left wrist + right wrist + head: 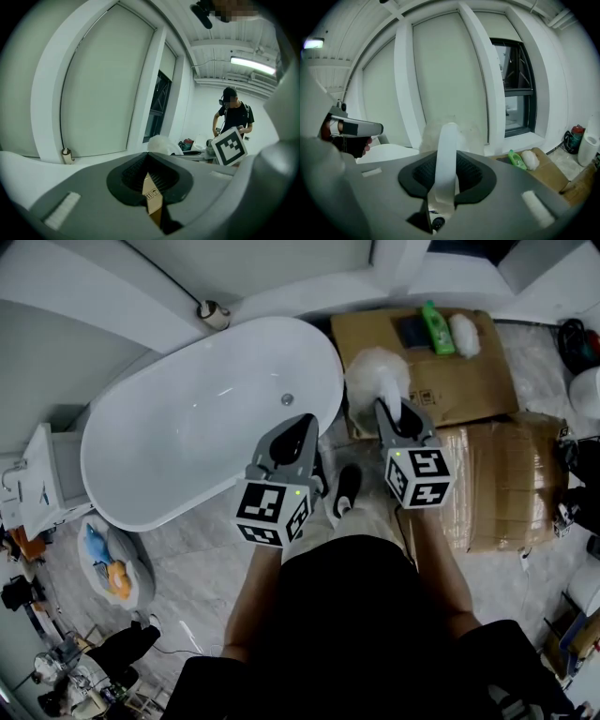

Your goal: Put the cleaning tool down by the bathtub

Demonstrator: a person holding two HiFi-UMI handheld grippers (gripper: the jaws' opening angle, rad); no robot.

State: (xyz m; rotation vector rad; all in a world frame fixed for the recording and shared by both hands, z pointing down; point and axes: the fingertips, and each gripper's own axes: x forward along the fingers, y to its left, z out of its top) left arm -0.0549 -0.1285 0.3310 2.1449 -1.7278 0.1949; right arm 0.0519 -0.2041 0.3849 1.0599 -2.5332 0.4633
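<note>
the right gripper (392, 418) is clenched on the white handle (446, 154) of the cleaning tool (377, 377). the grip sits low on the handle, so the fluffy head (427, 137) points away from the person. in the head view the tool is at upper centre-right, between the right end of the bathtub (178, 427) and the cardboard box (473, 381). the left gripper (296, 432) has its jaws together on nothing, at centre frame near the tub's lower right edge. this keeps it clear of the tool. judgement: the tool is not yet set down. lower it to the floor (216, 540) beside the tub, then release.
</note>
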